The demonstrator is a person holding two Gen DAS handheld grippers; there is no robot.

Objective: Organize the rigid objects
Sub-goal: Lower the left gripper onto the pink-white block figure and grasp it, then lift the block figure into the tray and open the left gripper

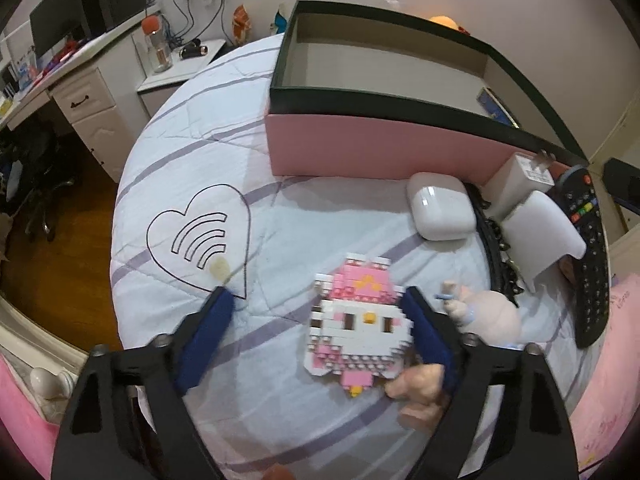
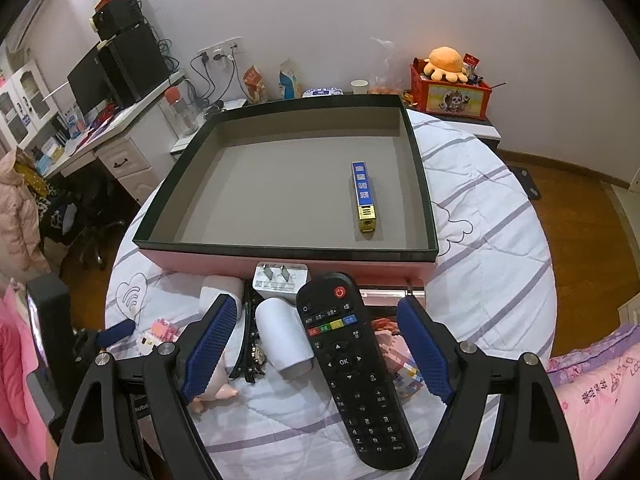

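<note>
A pink box with a dark rim [image 2: 280, 247] [image 1: 372, 148] stands open on the bed, with a blue and gold stick [image 2: 365, 196] lying inside. My left gripper [image 1: 320, 312] is open around a pink and white brick cat figure [image 1: 356, 324] on the sheet; its right pad is close to the figure. My right gripper [image 2: 316, 328] is open over a black remote [image 2: 354, 364] and a white cylinder [image 2: 284, 336]. A white charger plug [image 2: 280, 278], a white case [image 1: 440, 210] and a black hair clip [image 2: 250, 344] lie by the box.
A pale plush toy [image 1: 492, 314] lies right of the figure. A desk with a monitor [image 2: 116, 76] stands at the left, beyond the bed's edge. A red box with an orange plush [image 2: 448, 88] sits on a stand at the back. Wooden floor lies at the right.
</note>
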